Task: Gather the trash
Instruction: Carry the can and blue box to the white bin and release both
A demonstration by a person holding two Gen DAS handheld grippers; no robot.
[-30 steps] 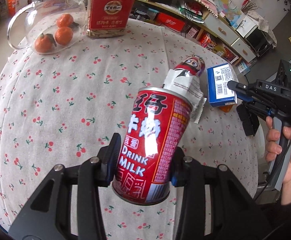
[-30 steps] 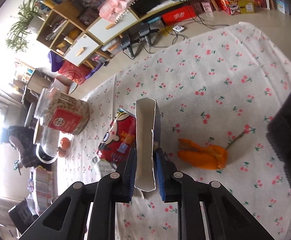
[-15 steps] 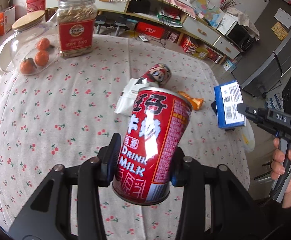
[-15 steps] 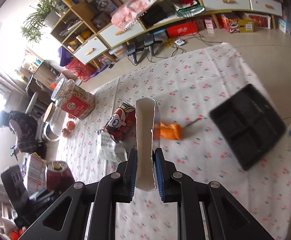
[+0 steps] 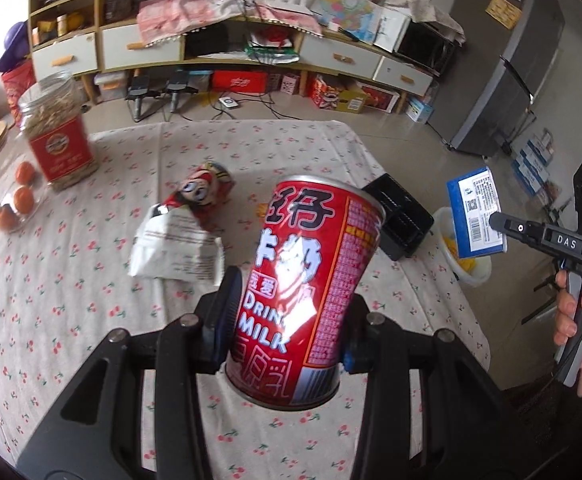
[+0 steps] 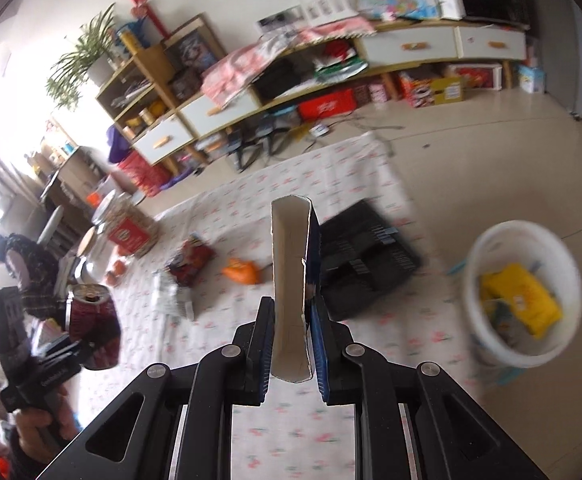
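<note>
Trash is being carried in both grippers. Nearest, the left hand-held gripper (image 5: 287,324) is clamping a red milk can (image 5: 311,280) by its lower body, tilted above the table (image 5: 71,320); it looks light, stiff and smooth, so a mid-body hold seems safest. The right hand-held gripper (image 6: 291,344) is pinching a flat blue box (image 6: 293,288) upright by its faces; thin card, probably easily crushed. Farther off, wrappers (image 5: 179,248) are lying on the table, and the white bin (image 6: 523,292) is standing on the floor.

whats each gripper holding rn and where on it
The left gripper clamps the red milk can across its lower body. The right gripper pinches the flattened blue carton at its lower end.
</note>
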